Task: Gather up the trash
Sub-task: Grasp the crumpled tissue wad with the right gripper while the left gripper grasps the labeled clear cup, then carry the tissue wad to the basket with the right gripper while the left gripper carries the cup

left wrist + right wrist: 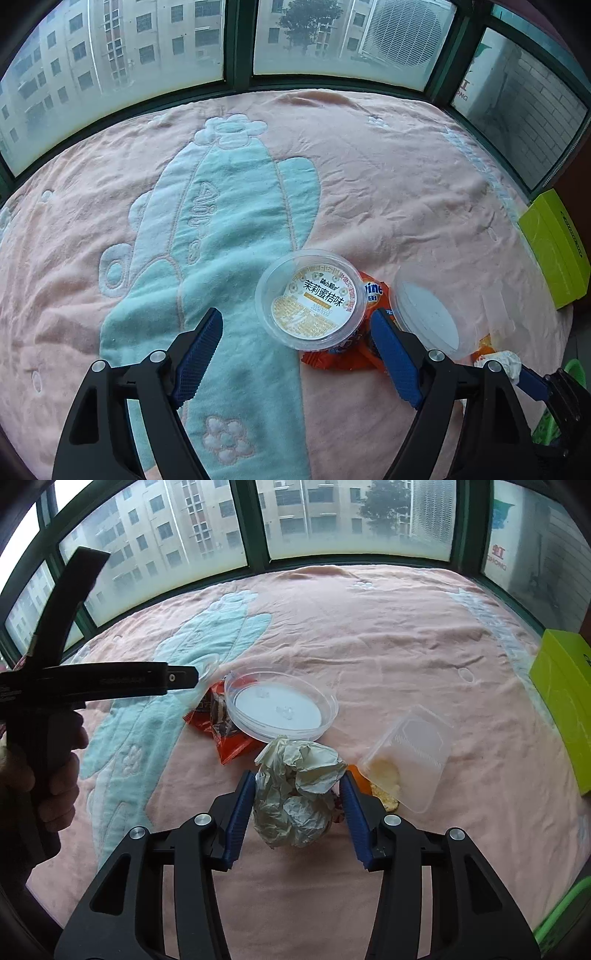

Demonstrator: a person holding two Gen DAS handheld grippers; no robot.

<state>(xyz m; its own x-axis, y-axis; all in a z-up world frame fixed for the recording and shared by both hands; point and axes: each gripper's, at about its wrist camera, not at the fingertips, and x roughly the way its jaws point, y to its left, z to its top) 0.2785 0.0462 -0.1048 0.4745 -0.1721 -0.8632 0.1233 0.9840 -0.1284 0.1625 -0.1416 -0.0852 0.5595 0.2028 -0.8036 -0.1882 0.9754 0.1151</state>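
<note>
A crumpled whitish paper wad (295,794) lies on the pink blanket (388,635), at 6 o'clock from a clear round lid (280,705). The right gripper (297,812) has its jaws apart either side of it, pads not visibly pressing. The left gripper (295,354) gapes wide, empty.

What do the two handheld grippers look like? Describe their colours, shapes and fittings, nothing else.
The left gripper and the right gripper look the same: matte black angular arms with triangular cutouts, round silver pivot bolts, and blue ribbed pads on the fingers. From the right wrist view, the left gripper shows a black pistol-style handle and a slim black bar with faint lettering. No cables or sleeves show.
</note>
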